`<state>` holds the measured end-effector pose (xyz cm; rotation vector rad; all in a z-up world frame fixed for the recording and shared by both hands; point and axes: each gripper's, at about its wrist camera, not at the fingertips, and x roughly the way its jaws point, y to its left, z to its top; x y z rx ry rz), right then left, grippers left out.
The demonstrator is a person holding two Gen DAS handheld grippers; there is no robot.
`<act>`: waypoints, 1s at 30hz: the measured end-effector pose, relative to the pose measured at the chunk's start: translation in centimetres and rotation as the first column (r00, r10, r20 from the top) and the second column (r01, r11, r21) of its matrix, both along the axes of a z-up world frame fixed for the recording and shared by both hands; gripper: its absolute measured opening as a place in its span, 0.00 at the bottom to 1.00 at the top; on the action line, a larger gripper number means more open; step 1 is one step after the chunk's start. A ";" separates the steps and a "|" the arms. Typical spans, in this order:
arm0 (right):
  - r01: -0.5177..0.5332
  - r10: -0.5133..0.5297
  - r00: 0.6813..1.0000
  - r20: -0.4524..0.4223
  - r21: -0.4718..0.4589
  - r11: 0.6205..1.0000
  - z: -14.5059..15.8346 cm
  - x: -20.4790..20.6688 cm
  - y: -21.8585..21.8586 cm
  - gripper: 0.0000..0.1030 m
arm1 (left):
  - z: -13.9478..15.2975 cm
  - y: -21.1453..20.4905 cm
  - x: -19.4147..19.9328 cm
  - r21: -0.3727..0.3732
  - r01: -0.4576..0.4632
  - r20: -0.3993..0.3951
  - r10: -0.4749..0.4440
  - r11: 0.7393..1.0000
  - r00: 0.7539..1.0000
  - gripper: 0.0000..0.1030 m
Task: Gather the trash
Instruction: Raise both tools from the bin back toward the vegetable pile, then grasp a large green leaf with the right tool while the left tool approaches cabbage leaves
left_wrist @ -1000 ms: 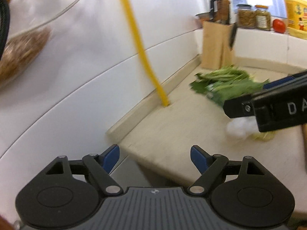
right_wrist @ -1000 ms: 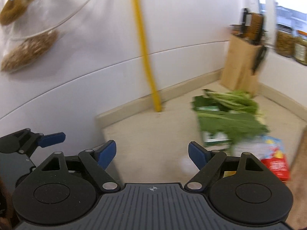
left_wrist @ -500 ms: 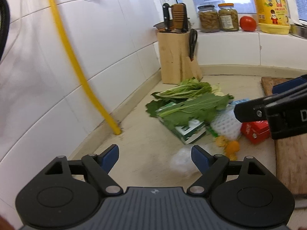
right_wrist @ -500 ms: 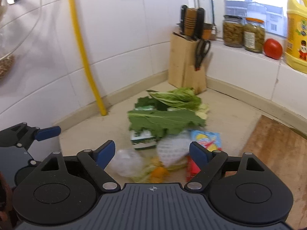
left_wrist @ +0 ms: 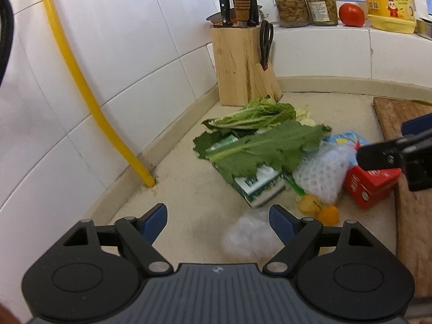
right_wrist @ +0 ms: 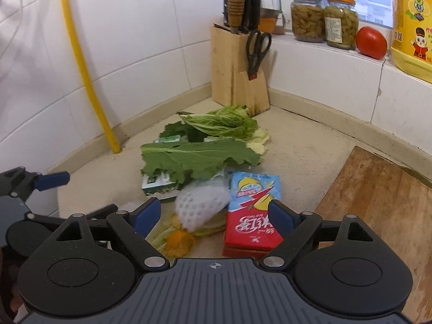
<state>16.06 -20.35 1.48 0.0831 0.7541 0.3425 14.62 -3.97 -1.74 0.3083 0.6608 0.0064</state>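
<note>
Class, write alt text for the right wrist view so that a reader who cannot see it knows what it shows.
Open right tongs hover over a trash pile on a kitchen counter: a red and blue drink carton, white foam netting, orange peel, leafy greens and a green and white box. Behind stand a knife block, jars and a tomato.

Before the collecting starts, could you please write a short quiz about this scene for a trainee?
1. True or false: the left gripper and the right gripper both have their fingers apart and hold nothing.
2. What lies on top of the green and white carton? A) scissors B) a large green leaf C) a tomato
3. Fill in: the red and blue drink carton lies flat next to the white foam ____.

Key: 1 true; 2 B; 3 net.
</note>
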 end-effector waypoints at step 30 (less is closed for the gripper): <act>-0.394 0.383 0.919 -0.090 -0.236 0.889 -3.1 13.4 8.4 0.90 | 1.5 6.9 14.2 -0.205 0.115 0.007 -0.116 0.972 0.993 0.80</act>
